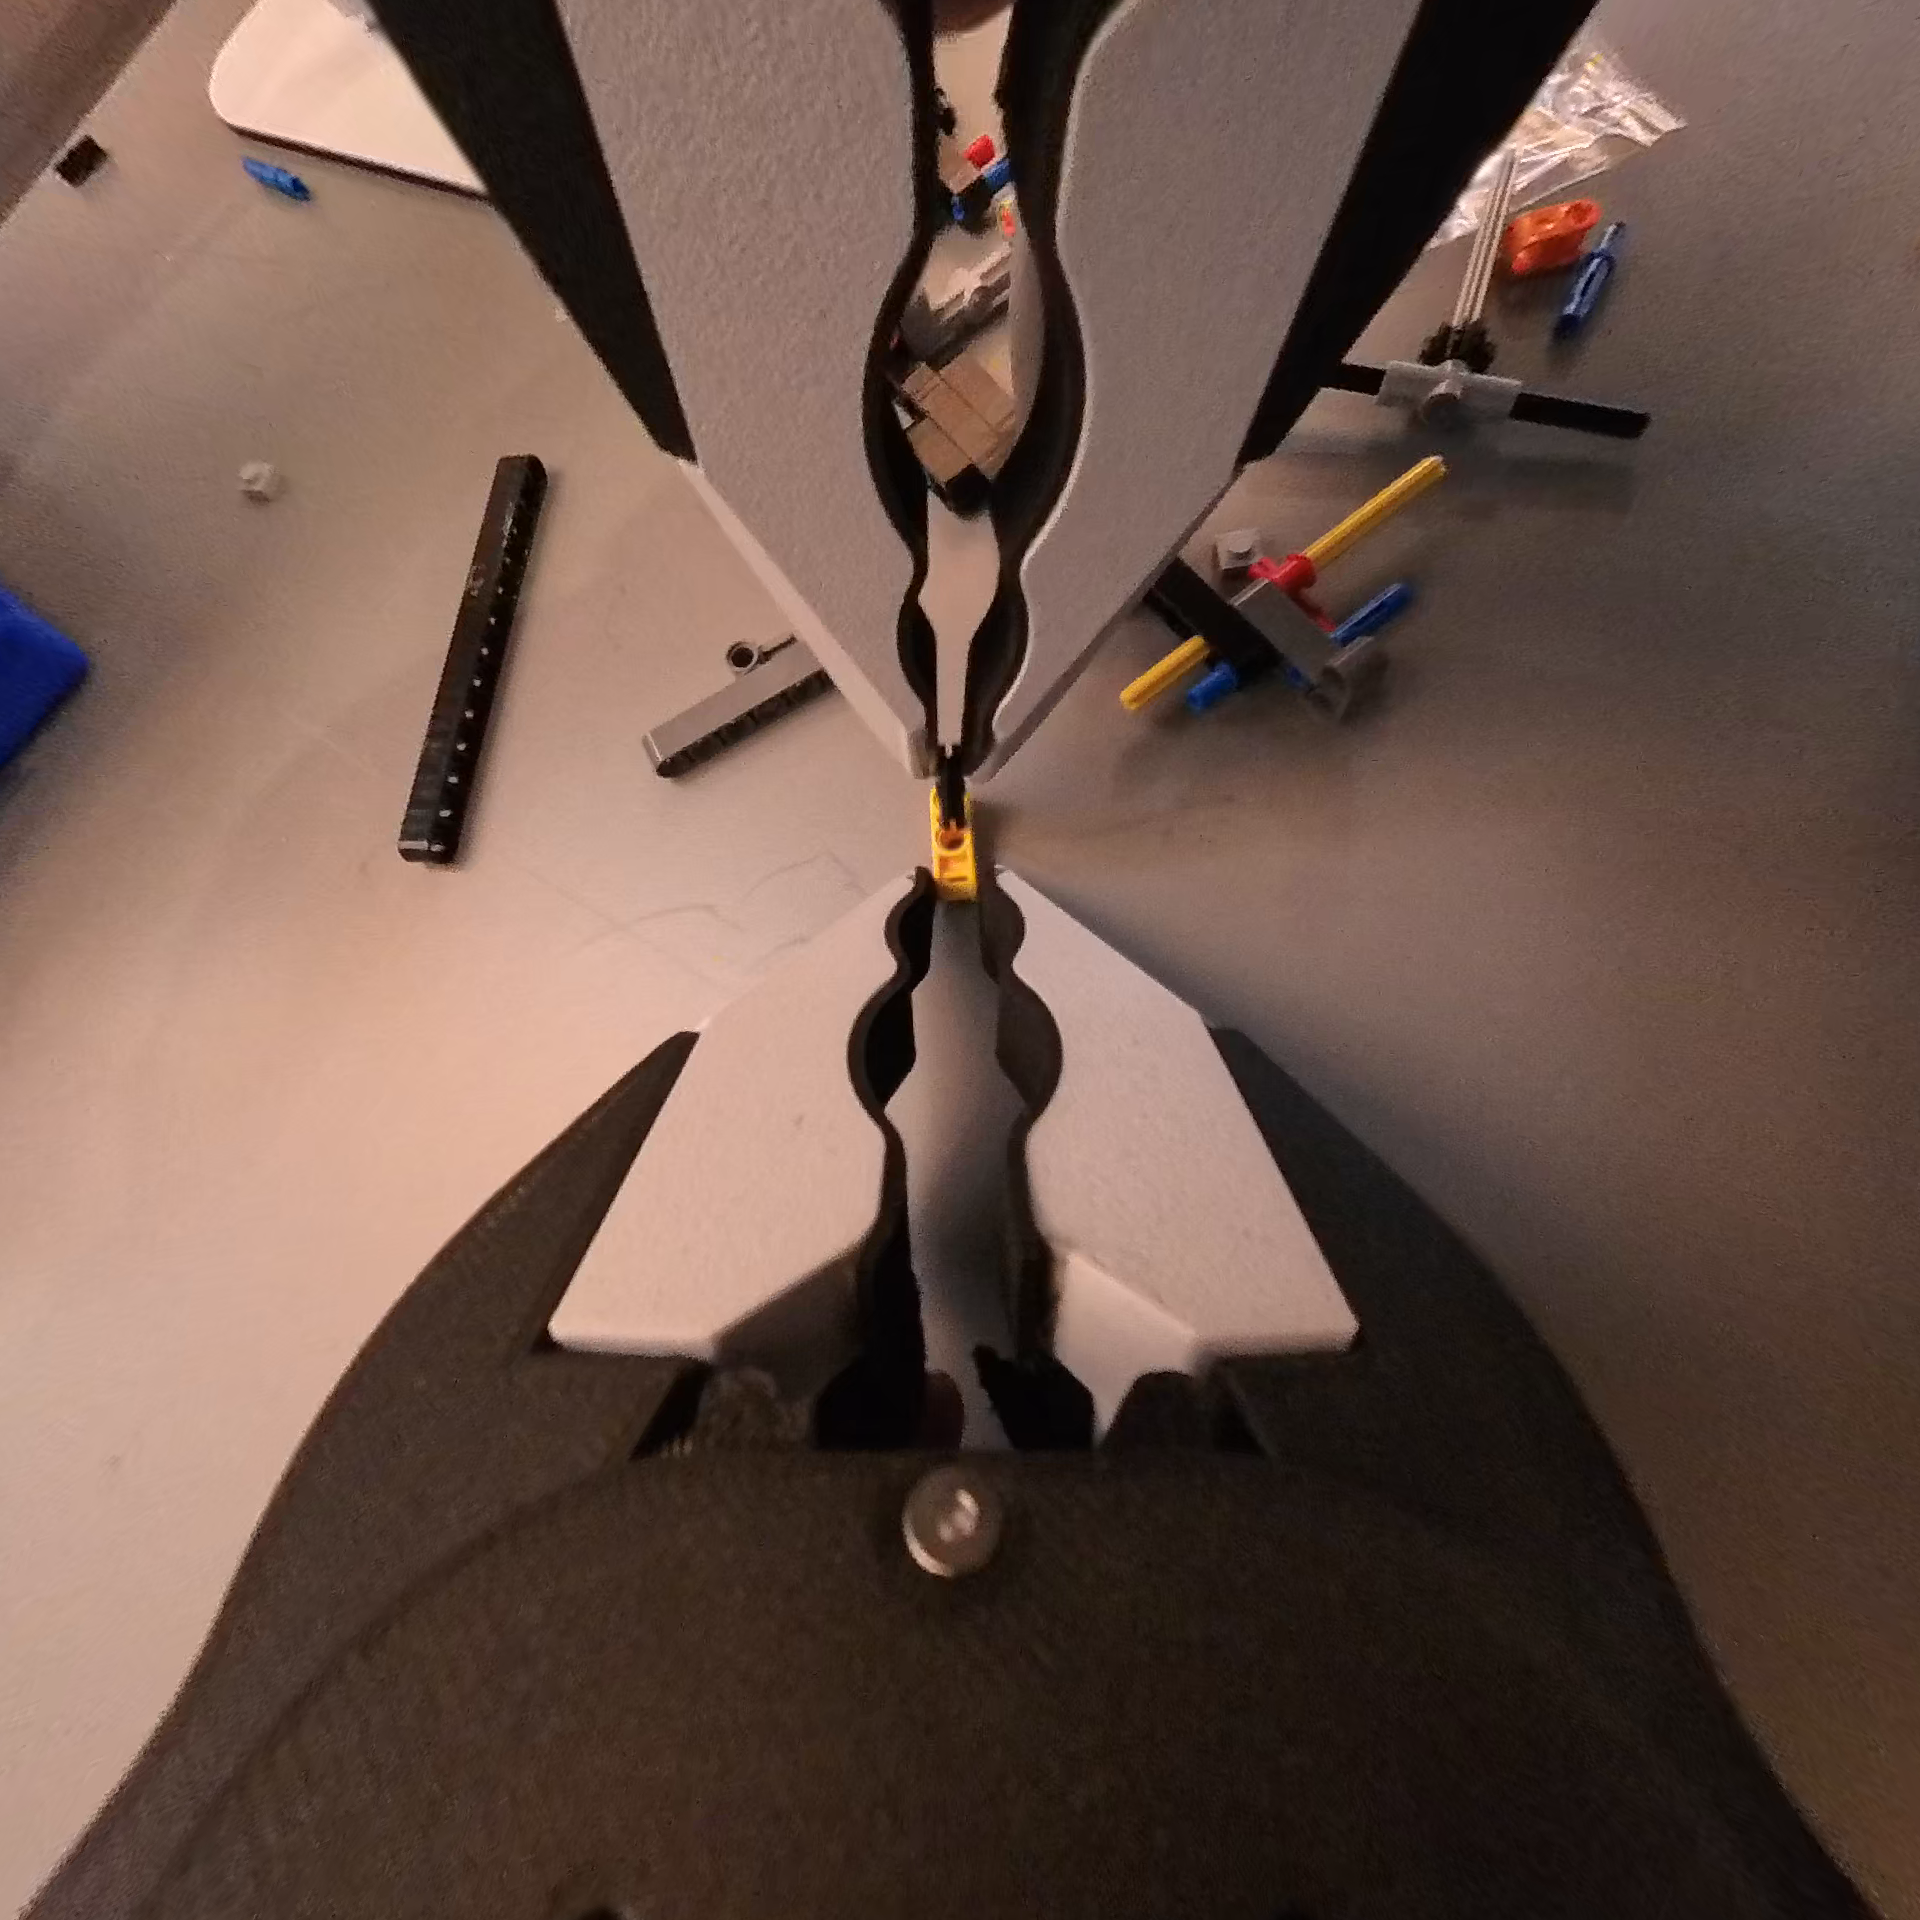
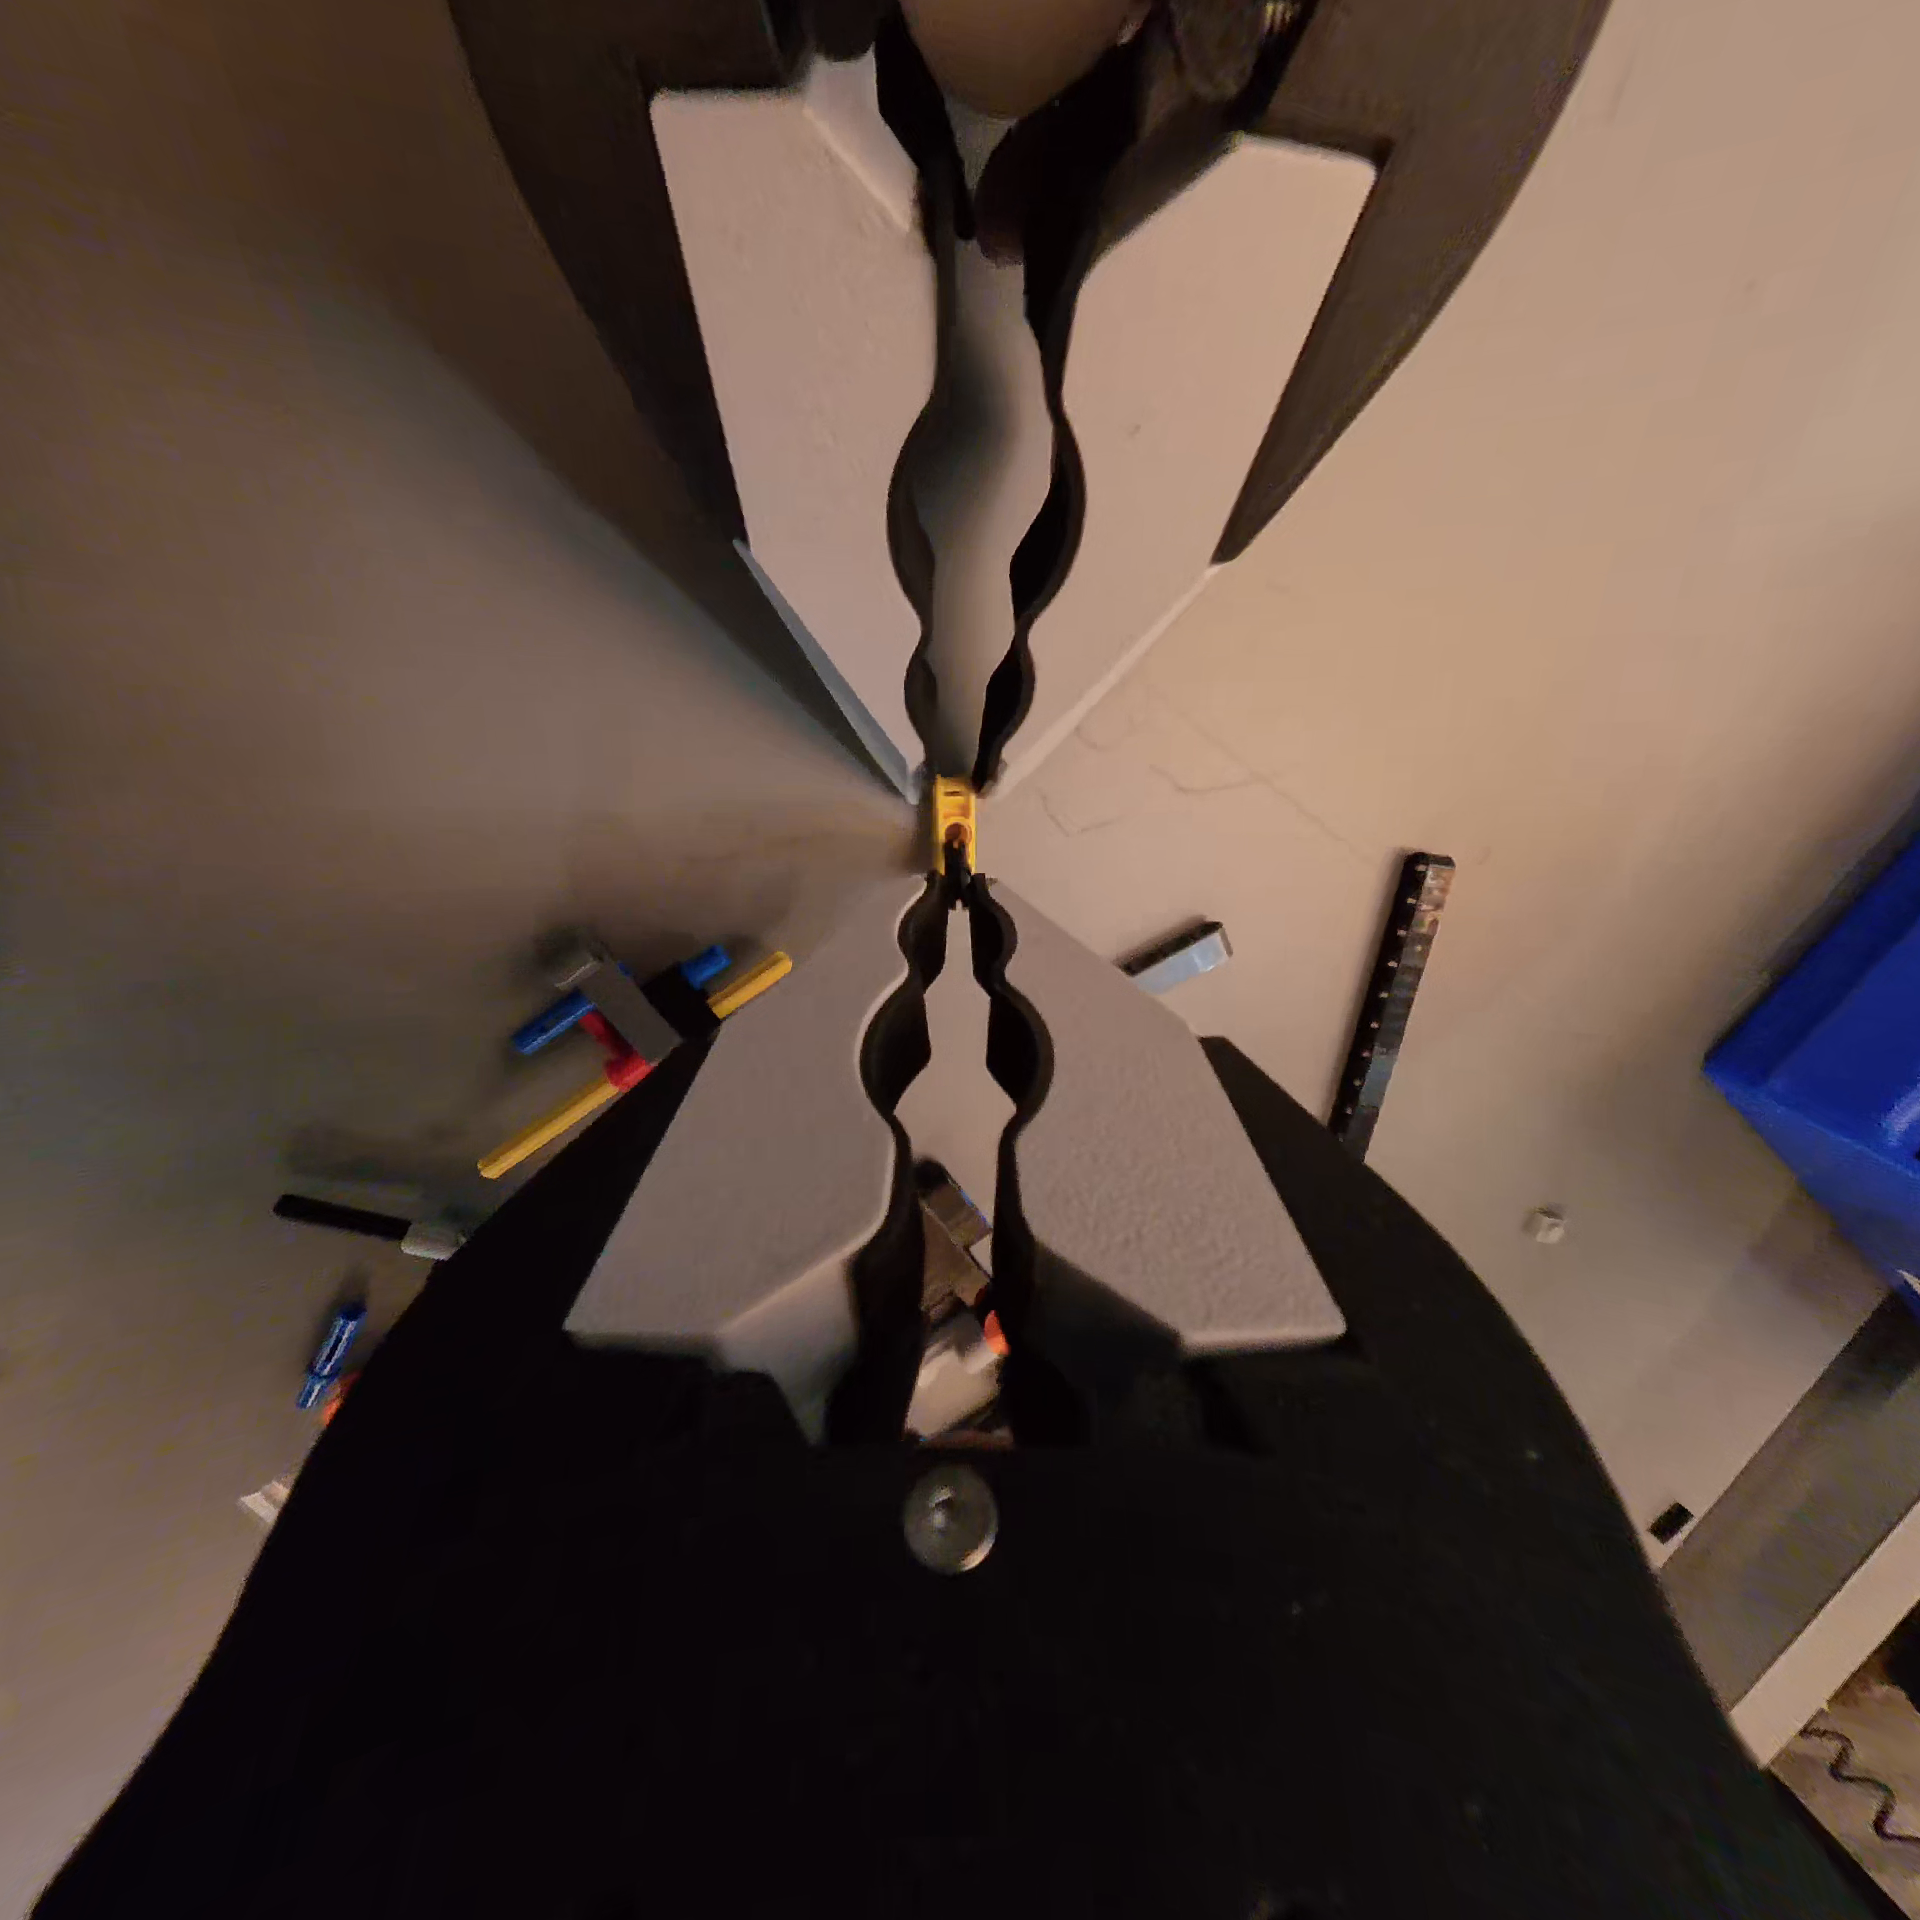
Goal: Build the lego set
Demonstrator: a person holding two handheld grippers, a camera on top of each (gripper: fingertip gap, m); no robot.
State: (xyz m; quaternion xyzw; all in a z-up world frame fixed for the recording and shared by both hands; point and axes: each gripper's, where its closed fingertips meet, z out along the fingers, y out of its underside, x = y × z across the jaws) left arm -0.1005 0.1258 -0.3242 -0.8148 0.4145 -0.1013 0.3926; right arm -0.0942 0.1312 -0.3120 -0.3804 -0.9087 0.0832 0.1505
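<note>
A small yellow connector (image 1: pixel 952 847) is held above the table between two grippers that meet tip to tip. My left gripper (image 1: pixel 956 899) is shut on its near end. My right gripper (image 2: pixel 956 883) is shut on a short black pin (image 2: pixel 956 868) whose far end sits at the connector's (image 2: pixel 951 816) orange-lined hole. In the left wrist view the right gripper (image 1: pixel 948 756) comes in from the top with the pin (image 1: pixel 950 774). In the right wrist view the left gripper (image 2: pixel 951 777) comes in from the top.
On the grey table lie a long black beam (image 1: pixel 478 655), a grey beam (image 1: pixel 727 717), a sub-assembly with a yellow axle (image 1: pixel 1288 613), a grey piece on a black axle (image 1: pixel 1455 390), an orange piece (image 1: pixel 1553 234), blue pins (image 1: pixel 1584 281) and a plastic bag (image 1: pixel 1590 104). A blue bin (image 2: pixel 1829 1049) stands at the edge. My two grippers' fingertips are within a few centimetres of each other. My right tips are roughly 15 cm from the orange piece (image 1: pixel 1553 234).
</note>
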